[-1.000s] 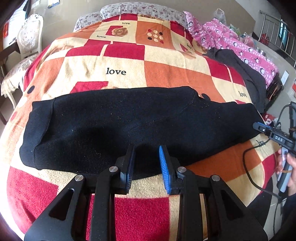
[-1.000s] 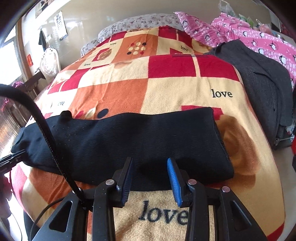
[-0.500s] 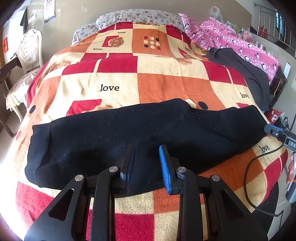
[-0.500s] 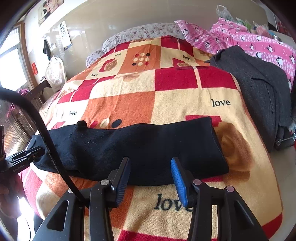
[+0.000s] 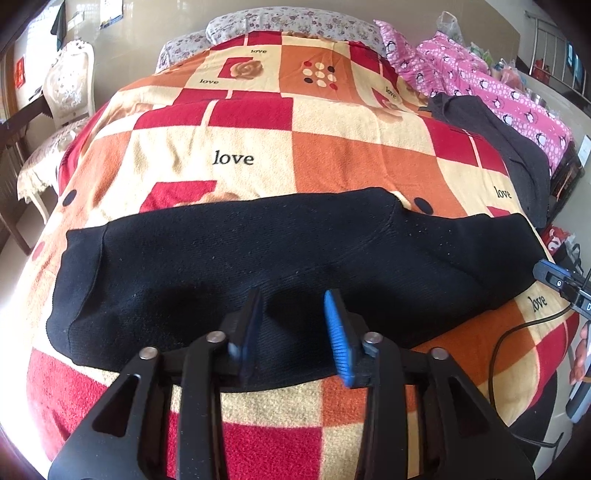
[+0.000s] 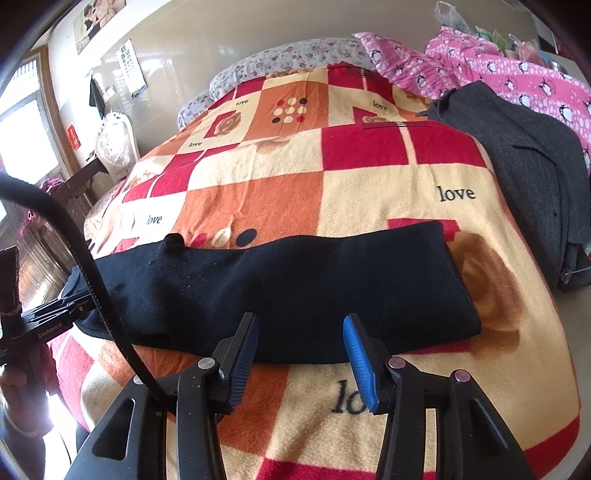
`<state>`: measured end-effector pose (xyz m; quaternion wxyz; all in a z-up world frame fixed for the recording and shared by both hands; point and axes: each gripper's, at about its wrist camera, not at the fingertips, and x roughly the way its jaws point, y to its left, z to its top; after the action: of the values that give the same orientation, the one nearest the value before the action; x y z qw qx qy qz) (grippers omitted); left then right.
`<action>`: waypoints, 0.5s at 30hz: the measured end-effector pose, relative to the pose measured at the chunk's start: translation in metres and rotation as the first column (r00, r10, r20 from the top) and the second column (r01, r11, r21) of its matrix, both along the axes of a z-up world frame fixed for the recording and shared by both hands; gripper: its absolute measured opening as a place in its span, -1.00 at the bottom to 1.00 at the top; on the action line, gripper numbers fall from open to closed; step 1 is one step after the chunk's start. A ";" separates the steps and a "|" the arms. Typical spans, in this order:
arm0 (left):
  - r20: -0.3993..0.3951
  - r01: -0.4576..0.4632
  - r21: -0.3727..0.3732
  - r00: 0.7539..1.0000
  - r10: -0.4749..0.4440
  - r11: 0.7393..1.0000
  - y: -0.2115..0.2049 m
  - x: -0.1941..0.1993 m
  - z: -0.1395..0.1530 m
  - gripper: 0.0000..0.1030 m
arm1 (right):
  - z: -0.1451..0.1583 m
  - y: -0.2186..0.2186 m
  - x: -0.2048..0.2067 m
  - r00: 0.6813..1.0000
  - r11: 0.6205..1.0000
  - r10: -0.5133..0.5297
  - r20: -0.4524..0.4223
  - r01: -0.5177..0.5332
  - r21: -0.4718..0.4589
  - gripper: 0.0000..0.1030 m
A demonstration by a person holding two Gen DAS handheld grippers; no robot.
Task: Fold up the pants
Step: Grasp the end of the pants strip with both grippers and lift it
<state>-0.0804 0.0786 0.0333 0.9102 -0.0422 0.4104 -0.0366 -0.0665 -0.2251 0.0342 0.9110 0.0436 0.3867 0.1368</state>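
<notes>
Black pants (image 5: 258, 254) lie folded lengthwise across a checked red, orange and cream blanket (image 5: 351, 155) on a bed. My left gripper (image 5: 293, 306) is open and empty, hovering over the near edge of the pants around their middle. In the right wrist view the pants (image 6: 314, 280) stretch from the left to a squared end at the right. My right gripper (image 6: 299, 332) is open and empty, just above the near edge of the pants by that end. The left gripper (image 6: 44, 317) shows at the far left of the right wrist view.
A dark grey garment (image 6: 532, 162) lies on the bed's right side next to pink penguin-print bedding (image 6: 509, 77). A floral pillow (image 5: 295, 22) is at the head. A white chair (image 5: 62, 96) stands left of the bed. A black cable (image 6: 74, 243) hangs at the left.
Both grippers have pulled back and risen a little from the pants, and their jaws have widened. The pants lie as before.
</notes>
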 end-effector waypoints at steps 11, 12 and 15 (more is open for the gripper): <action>-0.001 -0.151 -0.140 0.988 0.153 0.978 0.094 -0.050 0.007 -0.26 | 0.006 0.101 0.022 0.944 0.939 0.330 -0.001 -0.328 0.105 -0.10; -0.002 -0.165 -0.139 0.986 0.167 0.976 0.100 -0.055 0.008 -0.26 | 0.007 0.114 0.025 0.933 0.928 0.359 0.004 -0.358 0.104 -0.10; 0.012 -0.210 -0.112 0.977 0.212 0.971 0.116 -0.068 0.012 -0.26 | 0.007 0.171 0.033 0.879 0.876 0.476 0.019 -0.476 0.073 -0.10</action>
<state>-0.1481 0.1943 0.0448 0.9101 -0.1351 0.3899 0.0373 -0.0331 -0.0546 0.0415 0.8472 -0.0187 0.3800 0.3709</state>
